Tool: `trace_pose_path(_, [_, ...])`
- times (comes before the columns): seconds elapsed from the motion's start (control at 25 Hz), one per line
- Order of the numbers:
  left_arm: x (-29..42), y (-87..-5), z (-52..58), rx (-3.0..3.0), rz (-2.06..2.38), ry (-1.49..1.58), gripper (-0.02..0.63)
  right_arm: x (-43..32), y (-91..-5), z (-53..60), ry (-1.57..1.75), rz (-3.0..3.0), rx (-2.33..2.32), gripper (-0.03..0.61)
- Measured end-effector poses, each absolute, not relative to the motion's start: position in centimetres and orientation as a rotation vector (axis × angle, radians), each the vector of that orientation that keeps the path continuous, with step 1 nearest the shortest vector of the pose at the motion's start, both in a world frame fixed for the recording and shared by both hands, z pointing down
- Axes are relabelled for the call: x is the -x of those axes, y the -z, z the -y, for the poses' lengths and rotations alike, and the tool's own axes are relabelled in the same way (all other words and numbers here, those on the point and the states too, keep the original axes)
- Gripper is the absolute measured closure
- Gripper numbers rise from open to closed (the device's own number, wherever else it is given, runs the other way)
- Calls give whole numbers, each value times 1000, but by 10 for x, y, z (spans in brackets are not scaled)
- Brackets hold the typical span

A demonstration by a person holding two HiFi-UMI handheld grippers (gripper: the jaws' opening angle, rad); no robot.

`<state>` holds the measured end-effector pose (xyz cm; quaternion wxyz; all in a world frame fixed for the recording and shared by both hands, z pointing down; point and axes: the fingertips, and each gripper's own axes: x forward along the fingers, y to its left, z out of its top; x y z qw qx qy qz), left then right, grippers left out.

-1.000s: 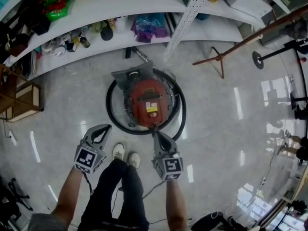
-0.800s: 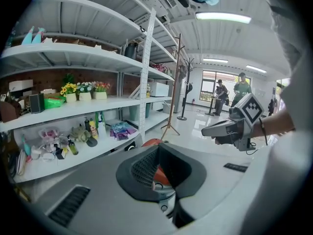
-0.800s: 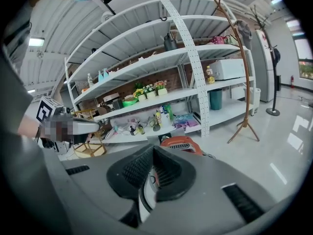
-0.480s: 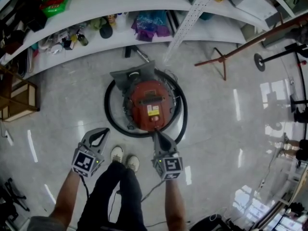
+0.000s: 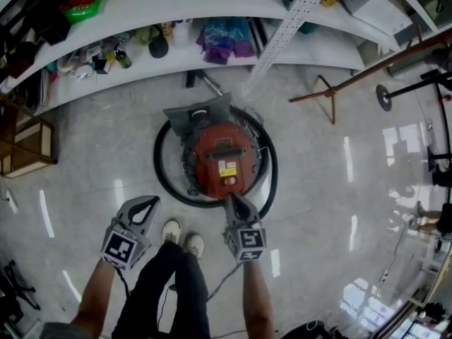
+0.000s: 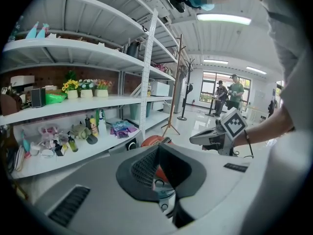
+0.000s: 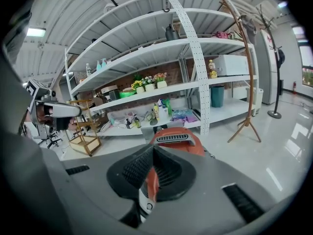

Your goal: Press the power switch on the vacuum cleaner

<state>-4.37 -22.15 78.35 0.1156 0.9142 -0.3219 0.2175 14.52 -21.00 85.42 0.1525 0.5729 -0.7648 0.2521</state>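
With its fingers (image 7: 137,168) closed and empty, the right gripper (image 5: 232,202) may slide off the rounded red vacuum cleaner (image 5: 224,154) if pushed off-centre.

Bright, even indoor light; a ceiling lamp (image 6: 224,19) glows white overhead; the far window (image 6: 208,78) is washed out; the glossy floor (image 5: 318,189) carries white glare streaks toward its right edge; the vacuum cleaner (image 5: 220,159) is sharp, its shadow faint; both gripper views bow at the rims, corners black, foreground out of focus.
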Motion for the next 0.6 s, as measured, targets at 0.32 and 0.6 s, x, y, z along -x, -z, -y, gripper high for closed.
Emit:
trace_pose_path(0.32, [50,-778,219,-2657,967,-619,604,-144,-882,216,-721,2173,-1590,571])
trace_pose_path(0.6, [53,-784,215,-2639,971,-629,604,-149,-904,224,-734,2144,-1578,571])
